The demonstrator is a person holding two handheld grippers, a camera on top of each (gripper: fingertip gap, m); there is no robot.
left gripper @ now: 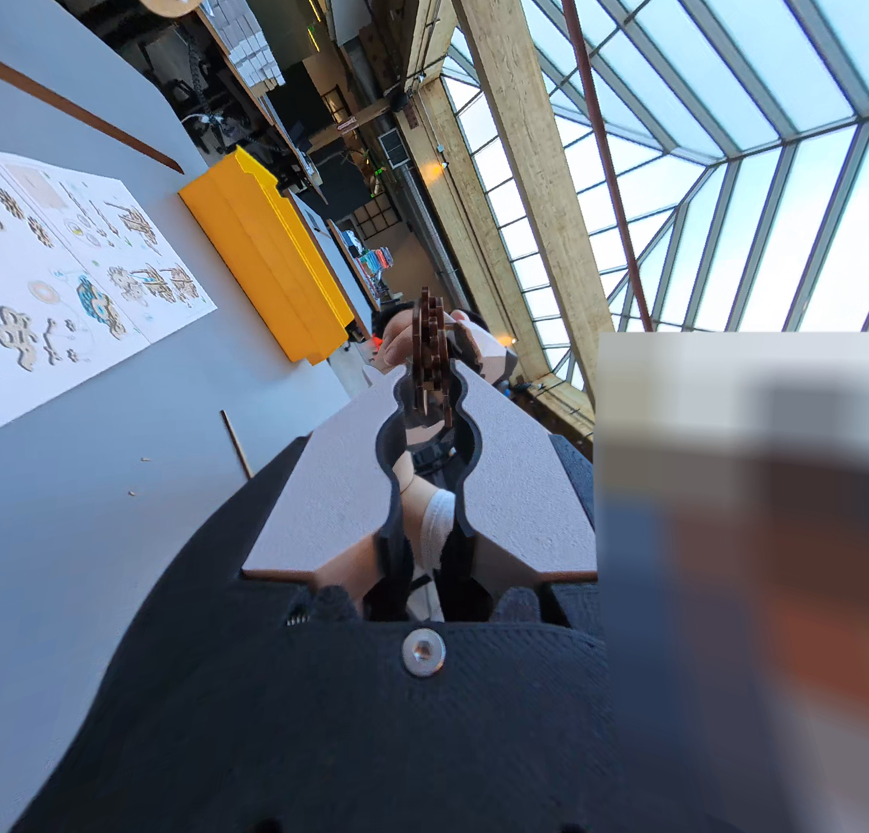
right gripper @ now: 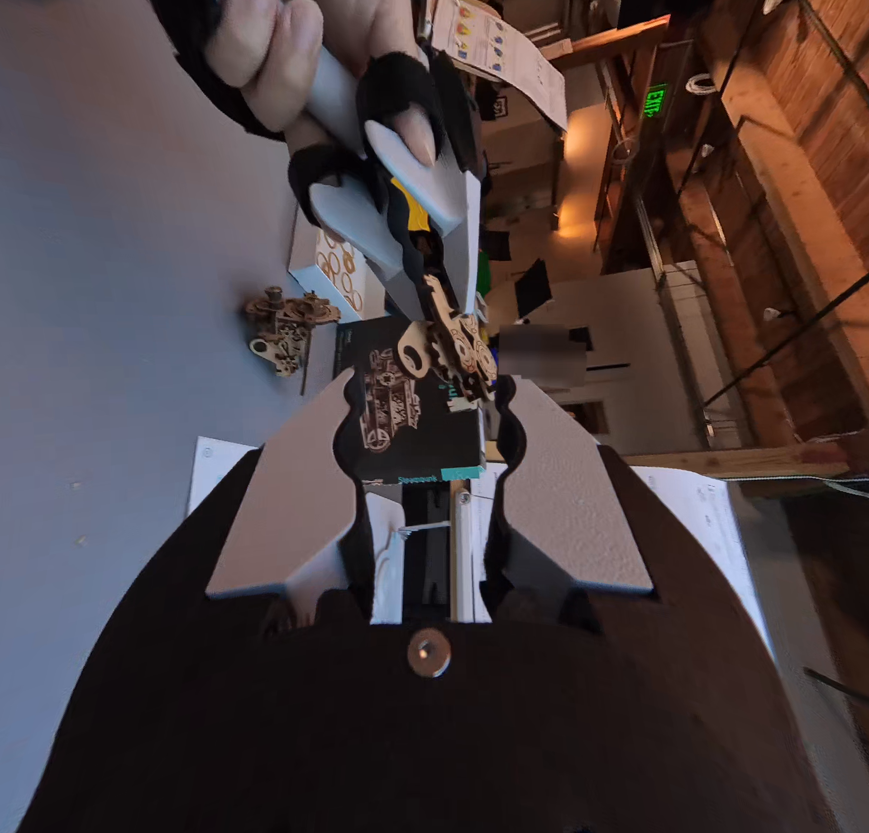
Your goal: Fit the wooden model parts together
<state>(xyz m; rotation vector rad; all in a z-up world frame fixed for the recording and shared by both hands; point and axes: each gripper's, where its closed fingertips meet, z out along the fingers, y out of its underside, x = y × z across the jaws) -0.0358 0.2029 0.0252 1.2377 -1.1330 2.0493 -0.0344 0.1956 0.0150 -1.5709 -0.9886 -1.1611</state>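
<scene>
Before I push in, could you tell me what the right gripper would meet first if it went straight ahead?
Probably the wooden gear piece held by the left gripper, just past the open right gripper. The dark box lies behind it; depth is unclear.

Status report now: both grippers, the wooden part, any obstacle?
Left gripper shut on wooden gear part, held in the air. Right gripper open, empty, tips next to the part. Second wooden assembly on the table, out of the way.

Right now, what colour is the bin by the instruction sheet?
Yellow. The bin shows best in the left wrist view, beside the sheet.
</scene>
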